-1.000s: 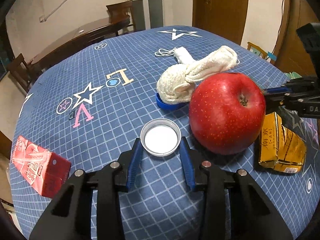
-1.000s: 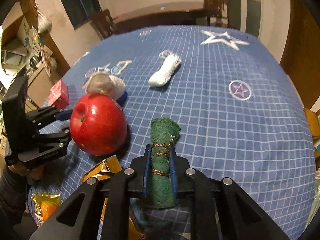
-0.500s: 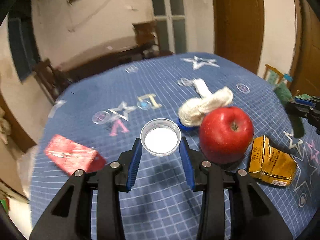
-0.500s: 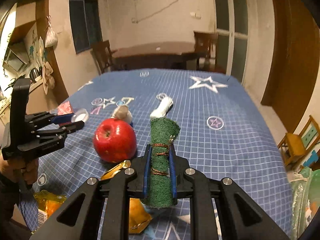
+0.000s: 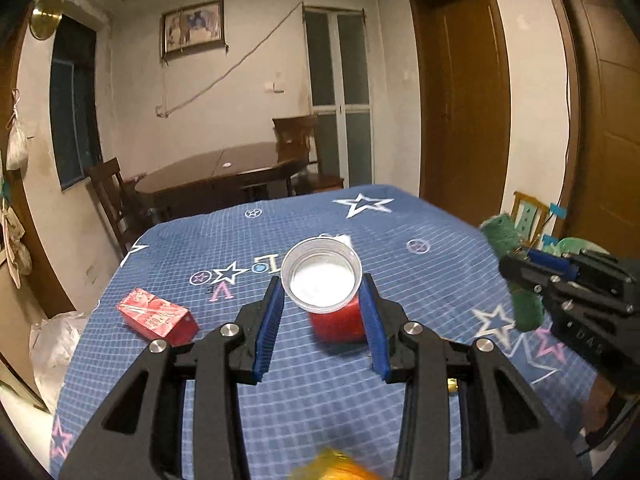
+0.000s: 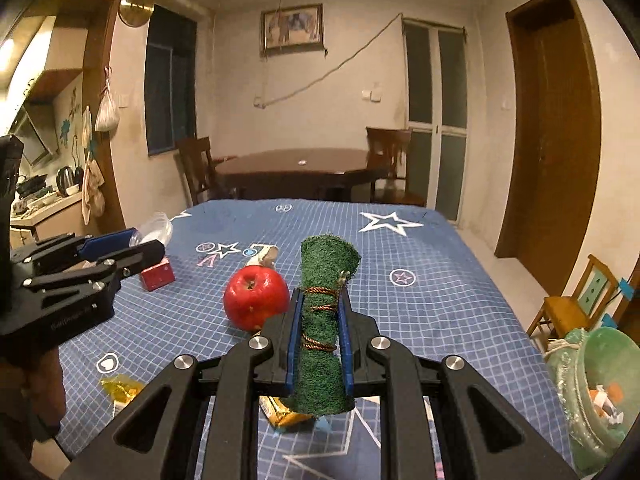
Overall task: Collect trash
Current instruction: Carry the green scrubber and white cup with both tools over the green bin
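My left gripper is shut on a clear plastic cup with a white bottom and holds it well above the blue tablecloth. It also shows at the left of the right wrist view. My right gripper is shut on a green rolled mat bound with brown cord, lifted above the table; it shows at the right of the left wrist view. A red apple, a red carton and gold foil wrappers lie on the cloth.
A green bin with scraps inside stands off the table's right side. A white cloth roll lies behind the apple. A small wooden chair is at the right, a dark dining table behind.
Both grippers have risen well above the table with the cup and the green mat still held. The apple and wrappers now look smaller and farther below.
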Tool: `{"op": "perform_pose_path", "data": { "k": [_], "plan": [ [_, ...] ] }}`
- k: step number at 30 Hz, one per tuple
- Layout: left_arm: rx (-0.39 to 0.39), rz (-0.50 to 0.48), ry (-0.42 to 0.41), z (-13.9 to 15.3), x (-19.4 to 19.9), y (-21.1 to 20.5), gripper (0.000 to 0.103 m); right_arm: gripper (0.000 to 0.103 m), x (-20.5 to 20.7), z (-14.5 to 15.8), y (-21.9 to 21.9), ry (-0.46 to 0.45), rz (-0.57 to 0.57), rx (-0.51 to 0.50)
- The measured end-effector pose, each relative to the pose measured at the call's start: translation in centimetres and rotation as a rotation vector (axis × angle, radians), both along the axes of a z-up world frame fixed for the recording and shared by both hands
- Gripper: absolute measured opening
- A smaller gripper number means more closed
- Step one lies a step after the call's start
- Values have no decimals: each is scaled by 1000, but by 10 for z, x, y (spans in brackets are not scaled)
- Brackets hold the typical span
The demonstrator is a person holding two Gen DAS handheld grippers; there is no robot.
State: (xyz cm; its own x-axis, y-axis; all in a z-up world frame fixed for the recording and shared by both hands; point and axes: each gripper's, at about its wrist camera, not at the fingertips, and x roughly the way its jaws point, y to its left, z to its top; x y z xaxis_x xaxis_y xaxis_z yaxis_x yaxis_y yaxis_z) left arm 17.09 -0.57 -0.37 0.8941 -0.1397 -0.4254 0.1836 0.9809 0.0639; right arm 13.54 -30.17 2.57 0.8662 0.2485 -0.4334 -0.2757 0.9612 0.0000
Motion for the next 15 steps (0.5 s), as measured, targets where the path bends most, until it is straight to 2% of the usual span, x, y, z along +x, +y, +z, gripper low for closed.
{"op": "perform_pose_path", "data": {
  "k": [5, 15],
  "plan": [
    [-26, 19, -42, 1, -17, -21, 37, 17, -31, 9, -5, -47, -16, 7],
    [-38, -10, -66, 5, -31, -61, 37, 17, -73, 28, -36, -97, -53, 26]
  ]
}}
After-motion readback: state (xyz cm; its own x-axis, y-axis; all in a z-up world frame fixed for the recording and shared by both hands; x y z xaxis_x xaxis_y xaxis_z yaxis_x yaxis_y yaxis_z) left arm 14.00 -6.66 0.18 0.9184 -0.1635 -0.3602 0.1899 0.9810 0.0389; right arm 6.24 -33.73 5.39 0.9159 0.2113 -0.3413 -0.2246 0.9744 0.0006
